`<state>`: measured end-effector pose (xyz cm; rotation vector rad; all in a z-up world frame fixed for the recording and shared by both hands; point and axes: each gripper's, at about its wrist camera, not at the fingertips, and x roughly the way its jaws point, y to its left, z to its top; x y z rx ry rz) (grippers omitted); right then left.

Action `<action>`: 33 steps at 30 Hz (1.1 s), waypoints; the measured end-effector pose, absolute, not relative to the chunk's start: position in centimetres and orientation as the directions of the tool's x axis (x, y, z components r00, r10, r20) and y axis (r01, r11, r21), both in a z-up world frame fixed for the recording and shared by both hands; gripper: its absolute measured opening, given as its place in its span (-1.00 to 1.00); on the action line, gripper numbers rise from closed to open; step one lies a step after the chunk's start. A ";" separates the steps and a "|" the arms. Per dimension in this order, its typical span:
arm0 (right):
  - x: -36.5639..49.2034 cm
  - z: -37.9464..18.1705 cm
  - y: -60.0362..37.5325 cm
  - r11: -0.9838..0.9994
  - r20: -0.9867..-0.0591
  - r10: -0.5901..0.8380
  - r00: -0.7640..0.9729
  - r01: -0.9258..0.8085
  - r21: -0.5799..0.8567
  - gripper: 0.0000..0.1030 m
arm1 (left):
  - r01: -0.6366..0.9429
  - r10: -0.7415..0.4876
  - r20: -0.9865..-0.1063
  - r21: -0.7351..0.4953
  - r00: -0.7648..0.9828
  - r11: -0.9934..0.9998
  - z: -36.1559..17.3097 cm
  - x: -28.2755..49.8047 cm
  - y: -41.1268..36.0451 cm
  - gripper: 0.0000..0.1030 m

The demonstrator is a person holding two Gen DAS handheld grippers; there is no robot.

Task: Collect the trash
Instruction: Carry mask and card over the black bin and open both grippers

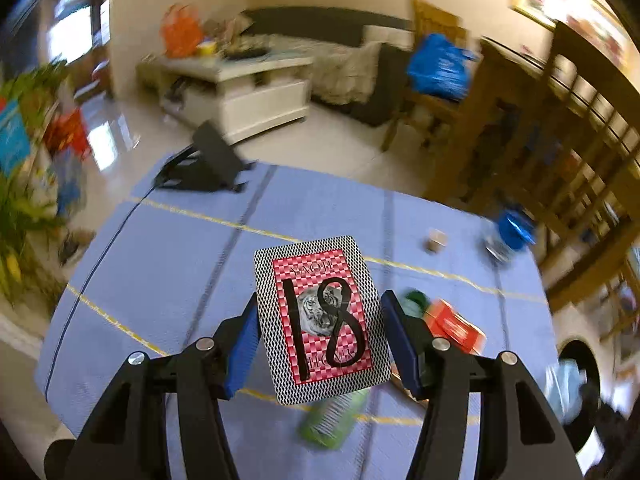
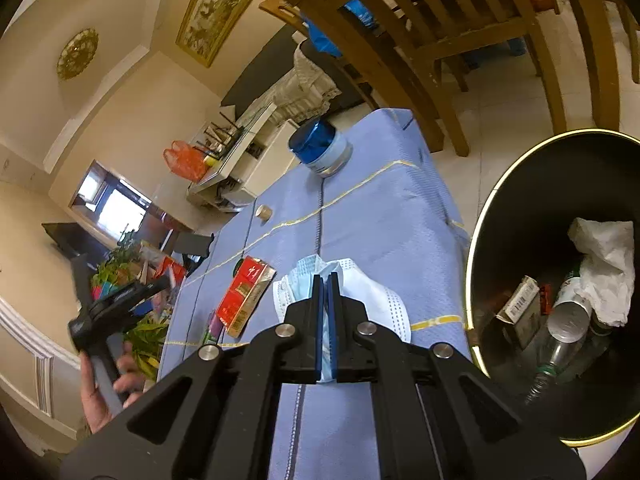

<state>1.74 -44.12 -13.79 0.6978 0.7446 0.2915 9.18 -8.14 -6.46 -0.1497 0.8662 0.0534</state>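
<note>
- Right wrist view shows the right gripper [image 2: 325, 280] clamped on a blue face mask [image 2: 372, 292] above the blue tablecloth [image 2: 384, 216], beside the black bin [image 2: 492, 216].
- That bin already holds a tissue [image 2: 604, 264], a bottle [image 2: 560, 340] and a carton [image 2: 520, 308].
- Left gripper [image 1: 318, 340] stands open around a numbered card [image 1: 320, 320], not squeezing it.
- Left on the table: red pack [image 2: 244, 296], green bottle [image 1: 332, 420], blue-lidded jar [image 2: 320, 148]; I judge the task about half done.

Right gripper [image 2: 325, 280] clamped on a mask [image 2: 372, 292] above blue cloth [image 2: 376, 216]; bin [image 2: 500, 208] of trash alongside, red box [image 2: 246, 296] nearby.
</note>
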 end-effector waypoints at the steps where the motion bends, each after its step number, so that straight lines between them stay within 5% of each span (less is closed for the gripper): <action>1: 1.5 -13.7 -44.6 0.740 -0.520 0.465 0.717 0.007 0.673 -0.95 | -0.061 -0.032 -0.757 -0.095 0.652 0.994 -6.3 8.6 -9.6 0.10; 17: -5.4 -9.1 -53.5 0.849 -0.536 -0.058 0.842 0.324 0.417 -0.95 | 0.411 -0.281 -0.734 -0.003 0.619 0.912 -7.0 3.7 -29.5 0.10; 25: -4.3 -13.6 -57.5 0.778 -0.611 -0.079 0.788 0.432 0.456 -0.92 | 0.500 -0.304 -0.755 0.037 0.581 0.865 -9.2 3.0 -34.9 0.10; 27: -4.0 -14.7 -58.1 0.748 -0.650 -0.086 0.755 0.480 0.458 -0.69 | 0.512 -0.308 -0.761 0.038 0.572 0.858 -9.6 3.0 -35.8 0.10; 29: -4.8 -15.3 -59.4 0.688 -0.633 -0.068 0.771 0.496 0.530 0.12 | 0.523 -0.308 -0.764 0.046 0.568 0.851 -9.9 3.0 -36.6 0.10; 33: -7.1 -14.3 -60.2 0.653 -0.578 -0.153 0.802 0.521 0.550 0.23 | 0.549 -0.315 -0.769 0.055 0.556 0.834 -10.4 2.9 -38.3 0.10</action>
